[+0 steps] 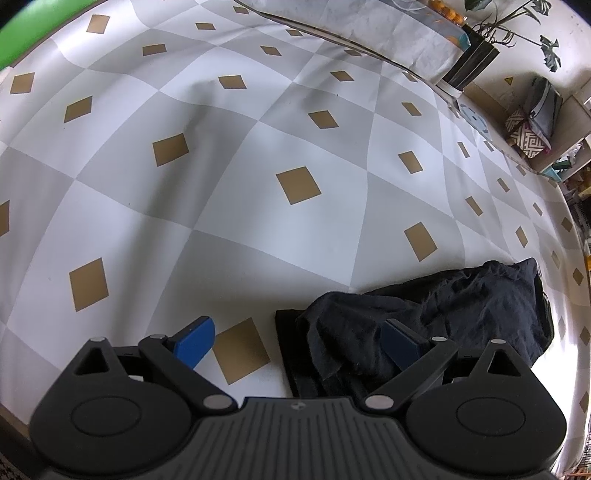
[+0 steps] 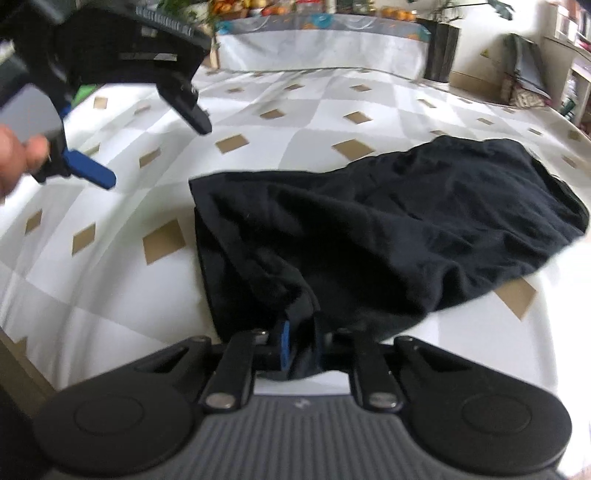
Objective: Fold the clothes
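A crumpled black garment (image 2: 388, 221) lies on a bedsheet (image 2: 110, 280) checked grey and white with tan diamonds. My right gripper (image 2: 301, 345) is shut on the garment's near edge, and a fold of black cloth is pinched between its blue pads (image 2: 284, 345). My left gripper (image 1: 298, 334) stands open low over the sheet, at the black garment's (image 1: 461, 306) left end. One blue pad (image 1: 195, 341) is over bare sheet and the other is in front of the cloth, with nothing pinched. In the right wrist view the left gripper (image 2: 147, 147) hangs open at the upper left, held by a hand (image 2: 14, 158).
Past the far edge of the checked sheet (image 1: 258, 147) stand a draped table (image 2: 317, 48) with fruit and a dark plant pot (image 2: 441, 55). Shelves and patterned bags (image 1: 528, 136) are at the far right. A green object (image 1: 22, 33) shows at the far left corner.
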A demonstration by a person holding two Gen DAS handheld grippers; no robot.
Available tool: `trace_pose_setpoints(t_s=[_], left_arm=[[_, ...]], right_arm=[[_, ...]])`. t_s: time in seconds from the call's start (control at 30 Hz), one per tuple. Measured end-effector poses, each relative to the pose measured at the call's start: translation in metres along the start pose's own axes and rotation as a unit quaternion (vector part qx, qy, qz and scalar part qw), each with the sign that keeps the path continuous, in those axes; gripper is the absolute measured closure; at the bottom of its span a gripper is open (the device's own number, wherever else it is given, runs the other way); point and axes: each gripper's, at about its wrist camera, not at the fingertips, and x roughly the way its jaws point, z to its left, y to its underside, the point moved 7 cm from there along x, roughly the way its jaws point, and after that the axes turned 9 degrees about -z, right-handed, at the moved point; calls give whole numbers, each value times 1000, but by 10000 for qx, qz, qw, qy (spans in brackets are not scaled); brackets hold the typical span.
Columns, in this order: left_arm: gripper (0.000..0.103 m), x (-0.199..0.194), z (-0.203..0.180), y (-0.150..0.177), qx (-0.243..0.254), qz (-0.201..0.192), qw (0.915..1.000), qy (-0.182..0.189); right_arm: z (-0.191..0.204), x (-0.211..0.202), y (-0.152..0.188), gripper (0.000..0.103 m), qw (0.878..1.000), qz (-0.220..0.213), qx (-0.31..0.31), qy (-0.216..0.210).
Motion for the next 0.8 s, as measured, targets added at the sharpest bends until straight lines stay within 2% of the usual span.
trace_pose_setpoints(t_s=[0.1, 0.3, 0.4, 0.43, 0.63, 0.8], left_arm=[[6, 0, 2, 0, -4, -4, 10000, -29], [6, 3, 1, 7, 59, 104, 9999, 25], [6, 4, 0, 10, 113, 162, 9998, 50], [6, 4, 0, 12, 130, 171, 9998, 47], [6, 5, -9, 18, 261, 236, 9992, 180], [6, 11, -24, 28, 361, 459, 9973, 451]], right_arm=[[3, -17, 5, 92, 9997, -118, -208, 40], [7, -27, 36, 91, 9987, 261, -434, -62], [7, -28, 36, 90, 9987, 265, -440, -66], [8, -30, 34, 82, 9988, 229, -436, -67], [15, -37, 18, 64, 9988, -31, -425, -239], [17, -22, 16, 60, 9981, 47, -466, -396]])
